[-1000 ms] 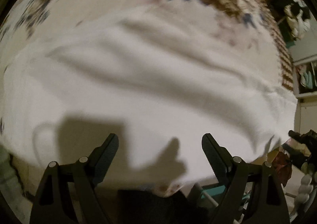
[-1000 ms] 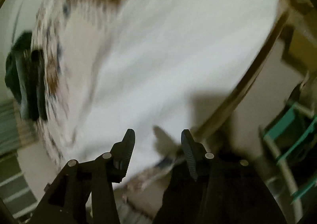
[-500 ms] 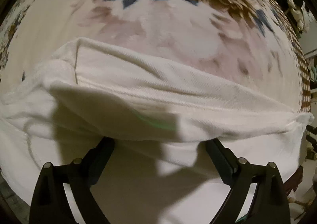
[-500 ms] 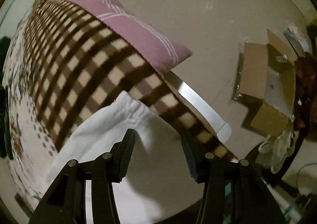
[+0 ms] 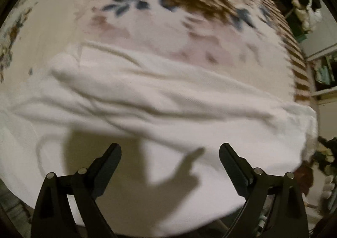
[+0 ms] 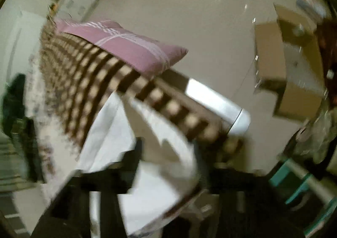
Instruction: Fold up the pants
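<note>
Floral bedspread [image 5: 147,33] — pants [image 5: 168,111] flatter now

White pants [image 5: 168,111] — rumpled, flat on bedspread

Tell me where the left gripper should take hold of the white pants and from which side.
Probably the near edge of the white pants, straight ahead of the open left gripper. That stretch lies flat and smooth; farther in the cloth bunches into ridges, so a low approach from the near side should catch fewer layers.

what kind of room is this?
Most likely a bedroom: white pants lie on a bed with a floral blanket, a checked blanket and a pink pillow.
</note>
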A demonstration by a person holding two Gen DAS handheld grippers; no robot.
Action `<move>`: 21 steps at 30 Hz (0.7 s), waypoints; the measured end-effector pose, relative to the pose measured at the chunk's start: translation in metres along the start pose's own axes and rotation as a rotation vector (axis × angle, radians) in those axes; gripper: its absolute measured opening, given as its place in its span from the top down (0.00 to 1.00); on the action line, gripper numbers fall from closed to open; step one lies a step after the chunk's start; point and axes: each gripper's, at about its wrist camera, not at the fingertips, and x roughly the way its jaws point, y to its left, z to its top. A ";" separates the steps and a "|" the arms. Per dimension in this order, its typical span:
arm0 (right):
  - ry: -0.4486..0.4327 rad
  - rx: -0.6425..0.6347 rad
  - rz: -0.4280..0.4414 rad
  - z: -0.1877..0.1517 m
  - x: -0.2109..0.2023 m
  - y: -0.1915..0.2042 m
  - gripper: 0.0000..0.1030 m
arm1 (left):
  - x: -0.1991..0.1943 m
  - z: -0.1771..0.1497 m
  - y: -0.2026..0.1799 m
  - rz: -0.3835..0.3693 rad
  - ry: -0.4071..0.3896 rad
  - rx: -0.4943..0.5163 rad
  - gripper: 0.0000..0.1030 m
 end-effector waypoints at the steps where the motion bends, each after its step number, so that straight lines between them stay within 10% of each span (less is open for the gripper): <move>1: 0.006 0.017 0.032 -0.011 -0.003 -0.006 0.42 | 0.004 -0.006 -0.004 -0.022 0.010 0.004 0.08; 10: 0.014 0.130 0.143 -0.072 0.053 -0.039 0.41 | 0.055 -0.016 -0.027 0.039 0.097 0.059 0.00; 21: -0.093 0.181 0.517 -0.068 0.063 -0.064 0.41 | 0.068 0.000 -0.045 0.118 0.162 0.023 0.00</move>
